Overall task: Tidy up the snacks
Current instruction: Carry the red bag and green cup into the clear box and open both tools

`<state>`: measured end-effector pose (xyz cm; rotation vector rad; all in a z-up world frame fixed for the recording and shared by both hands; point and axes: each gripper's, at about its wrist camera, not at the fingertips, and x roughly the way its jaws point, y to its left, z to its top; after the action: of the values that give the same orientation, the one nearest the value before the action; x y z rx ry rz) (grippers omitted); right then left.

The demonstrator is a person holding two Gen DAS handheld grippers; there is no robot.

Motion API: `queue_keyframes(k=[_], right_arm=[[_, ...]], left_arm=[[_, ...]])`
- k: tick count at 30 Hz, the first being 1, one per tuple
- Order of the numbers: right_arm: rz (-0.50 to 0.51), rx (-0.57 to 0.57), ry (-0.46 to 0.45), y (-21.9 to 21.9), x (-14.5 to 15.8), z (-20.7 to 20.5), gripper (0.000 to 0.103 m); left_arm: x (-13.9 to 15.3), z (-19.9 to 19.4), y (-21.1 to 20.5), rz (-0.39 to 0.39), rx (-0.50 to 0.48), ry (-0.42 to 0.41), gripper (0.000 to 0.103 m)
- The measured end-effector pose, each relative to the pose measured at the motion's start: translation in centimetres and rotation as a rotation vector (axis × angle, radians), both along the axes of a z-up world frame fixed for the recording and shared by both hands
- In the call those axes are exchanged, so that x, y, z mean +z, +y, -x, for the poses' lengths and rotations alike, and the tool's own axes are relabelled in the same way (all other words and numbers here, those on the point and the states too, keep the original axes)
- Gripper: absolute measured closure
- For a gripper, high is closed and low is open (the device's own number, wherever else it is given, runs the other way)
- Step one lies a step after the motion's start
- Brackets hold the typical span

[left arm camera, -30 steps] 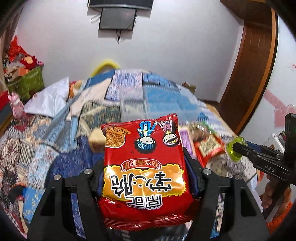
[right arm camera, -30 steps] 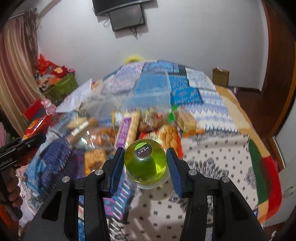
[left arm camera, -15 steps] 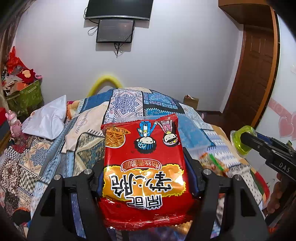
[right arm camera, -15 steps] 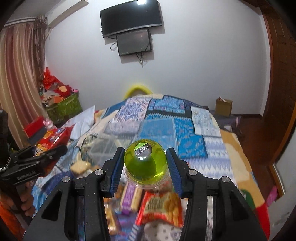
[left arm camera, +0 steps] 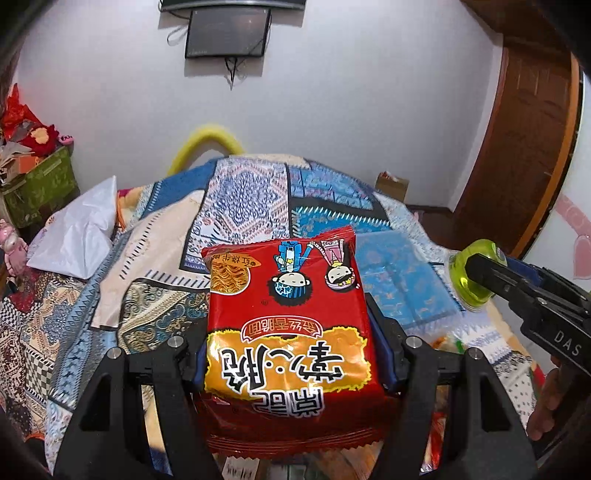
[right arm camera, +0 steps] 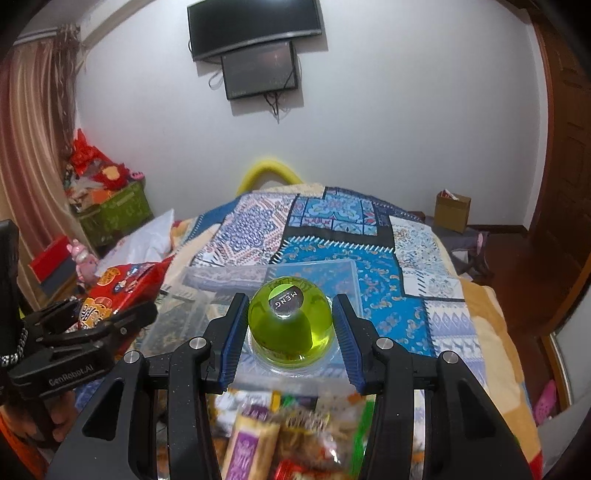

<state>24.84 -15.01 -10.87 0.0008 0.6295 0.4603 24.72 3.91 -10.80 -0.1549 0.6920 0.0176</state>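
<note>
Red noodle packet (left arm camera: 288, 332) sits clamped in the left gripper (left arm camera: 291, 354) while the right gripper (right arm camera: 288, 328) pinches a green jelly cup (right arm camera: 290, 325), both carried above the clear bin (right arm camera: 258, 280) at twelve o'clock, presumably for sorting.

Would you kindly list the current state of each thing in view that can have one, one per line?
Left gripper: shut on the red noodle packet.
Red noodle packet: sealed, held up off the bed.
Right gripper: shut on the green jelly cup.
Green jelly cup: sealed, lying on its side between the pads.
Clear plastic box: on the bed, open or lidded unclear.
Wall television: off.
</note>
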Motion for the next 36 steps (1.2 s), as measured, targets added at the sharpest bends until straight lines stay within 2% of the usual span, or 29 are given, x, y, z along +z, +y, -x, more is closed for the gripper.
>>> queue_keyframes(k=[6,10,20,25,29,33,36], right_arm=[[0.055,0.017,0.077,1.4,-2.2,-3.1,0.060],[0.100,0.031,0.137,2.3,-3.8,-4.7,0.060],[0.188,0.064,0.240,3.4,-6.3,-6.0,0.060],[0.215,0.062,0.257,3.4,-6.7,-6.0,0.059],[0.209,0.055,0.232,3.2,-5.7,-5.6,0.059],[0.175,0.055,0.199,2.4,-3.7,-4.7,0.059],[0.148,0.045,0.158,1.6,-2.0,-3.5,0.049]], left_arm=[[-2.9,-4.0,0.0,0.022,-0.012,0.103,0.036],[-4.8,-6.4,-0.4,0.001,-0.021,0.173,0.036],[-7.4,-8.5,-1.3,-0.055,-0.052,0.285,0.036],[-7.7,-8.6,-1.7,-0.100,-0.050,0.297,0.033],[-7.0,-8.0,-1.3,-0.064,-0.047,0.294,0.032],[-4.7,-6.5,-0.5,-0.025,-0.033,0.247,0.032],[-2.6,-4.9,0.2,-0.010,-0.021,0.200,0.032]])
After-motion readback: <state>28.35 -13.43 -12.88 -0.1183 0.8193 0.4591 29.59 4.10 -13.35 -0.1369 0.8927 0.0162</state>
